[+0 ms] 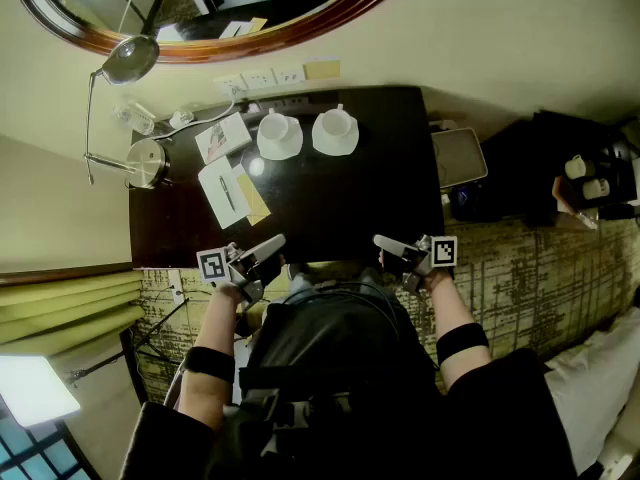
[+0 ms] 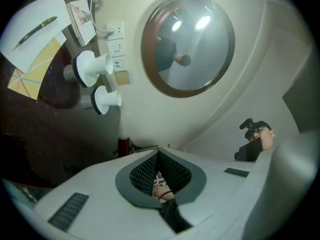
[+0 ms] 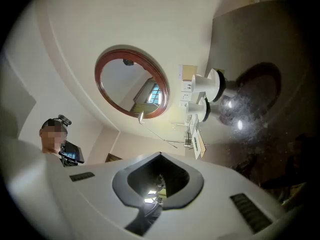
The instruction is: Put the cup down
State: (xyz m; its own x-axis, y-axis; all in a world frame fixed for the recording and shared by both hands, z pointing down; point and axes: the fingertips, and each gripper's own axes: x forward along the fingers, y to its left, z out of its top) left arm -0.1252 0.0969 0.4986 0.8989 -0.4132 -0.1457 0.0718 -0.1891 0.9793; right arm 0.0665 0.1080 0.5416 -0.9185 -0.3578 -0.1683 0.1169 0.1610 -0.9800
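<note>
**Both tools shut and empty, cups already on the table**

The dark table (image 1: pixel 330 203) stands flush against the wall, and everything on it sits along its far and left parts. That leaves the near half bare, probably as working room. Above it hangs a round mirror (image 1: pixel 255 43), and a lamp (image 1: pixel 130 58) leans over the table's left end. A white sheet (image 1: pixel 222 193) lies below the lamp, out of the way of the crockery.

The left tool (image 1: pixel 275 241) and the right tool (image 1: pixel 382 241) hover side by side over the near edge, angled in toward each other and tipped slightly upward. Each tool's own view shows its jaws pressed together with nothing between the pads. This looks like a rest pose, with the hands drawn back to the person's body rather than reaching.

The left cup (image 1: pixel 279 128) and the right cup (image 1: pixel 335 125) stand upright, each on its own saucer (image 1: pixel 280 150), close together at the far edge just below the wall sockets. Which one the task means cannot be told. Both are well apart from the tools, straight ahead across the bare stretch of table. The left cup is roughly in line with the left tool, and the right cup lies between the two tools' lines. With neither cup held, the putting-down seems finished.
</note>
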